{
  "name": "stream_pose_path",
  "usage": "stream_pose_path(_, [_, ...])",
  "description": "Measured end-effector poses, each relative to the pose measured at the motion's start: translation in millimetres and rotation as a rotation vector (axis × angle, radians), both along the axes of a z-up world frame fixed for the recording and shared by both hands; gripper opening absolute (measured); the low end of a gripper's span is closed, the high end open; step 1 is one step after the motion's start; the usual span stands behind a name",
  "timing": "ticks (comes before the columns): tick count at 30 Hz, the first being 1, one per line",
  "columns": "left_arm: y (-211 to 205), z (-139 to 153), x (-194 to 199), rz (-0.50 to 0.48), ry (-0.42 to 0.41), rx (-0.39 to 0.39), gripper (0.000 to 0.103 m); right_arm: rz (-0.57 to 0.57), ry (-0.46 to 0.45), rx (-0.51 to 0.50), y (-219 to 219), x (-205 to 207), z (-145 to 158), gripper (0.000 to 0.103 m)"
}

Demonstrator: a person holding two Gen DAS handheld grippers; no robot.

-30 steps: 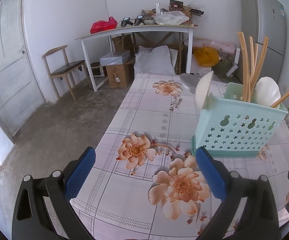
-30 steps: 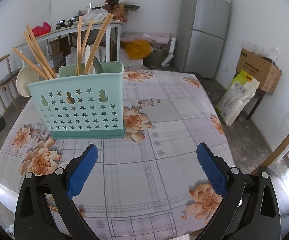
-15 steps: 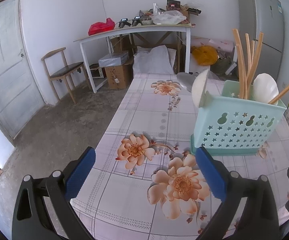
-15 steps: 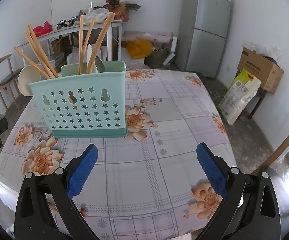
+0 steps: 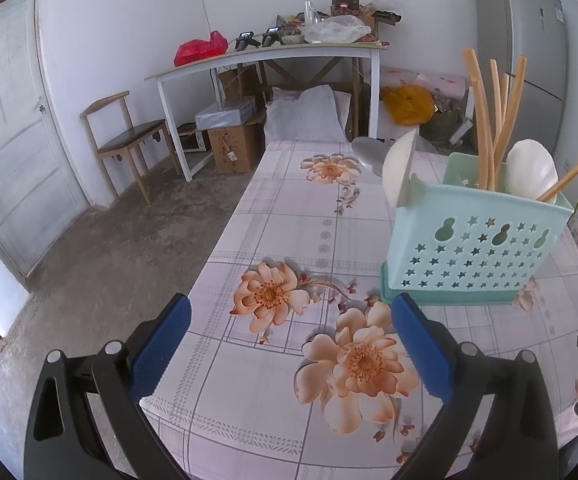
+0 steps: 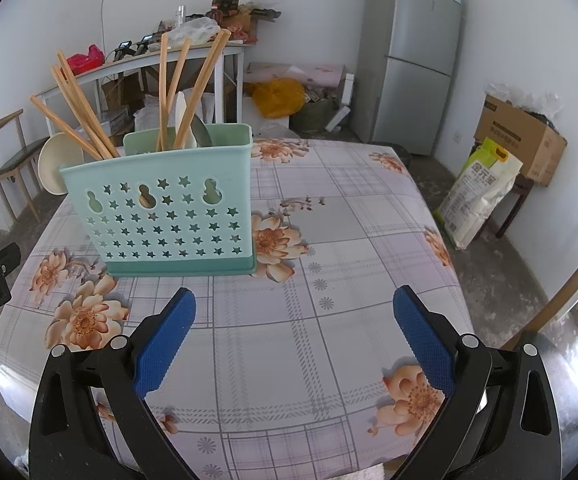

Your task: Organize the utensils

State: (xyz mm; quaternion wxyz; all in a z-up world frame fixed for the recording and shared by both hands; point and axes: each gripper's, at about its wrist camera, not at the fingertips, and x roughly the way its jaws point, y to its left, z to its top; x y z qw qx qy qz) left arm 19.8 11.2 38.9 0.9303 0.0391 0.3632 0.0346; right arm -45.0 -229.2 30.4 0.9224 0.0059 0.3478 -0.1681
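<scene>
I am holding both grippers above the near part of the flowered table (image 6: pixel 329 240), and both are spread wide with nothing between the blue pads: the left gripper (image 5: pixel 291 316) at the bottom of its frame, the right gripper (image 6: pixel 295 308) likewise. The pale green utensil holder (image 6: pixel 169 216) is standing upright at centre-left of the right wrist view and at the right of the left wrist view. The wooden chopsticks (image 6: pixel 79 108) are fanning out of it in two bunches, and the white spoons (image 5: pixel 531 172) are showing above the rim. A third pale spoon bowl (image 5: pixel 397 168) is showing at the holder's far left corner; I cannot tell which compartment it sits in. No loose utensil is lying on the cloth, so I judge the sorting mostly done. If I am tidying further, I am planning to approach from above, pinch one stick low near the rim, and steady the light holder with my other gripper so it does not tip.
</scene>
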Motion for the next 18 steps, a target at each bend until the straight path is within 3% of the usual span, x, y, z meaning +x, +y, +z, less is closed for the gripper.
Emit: stream_pose_path(18, [-0.1,-0.5,-0.2,-0.002,0.002,0.0,0.097,-0.006,0.002,0.005,1.9,1.3,-1.1,0.095])
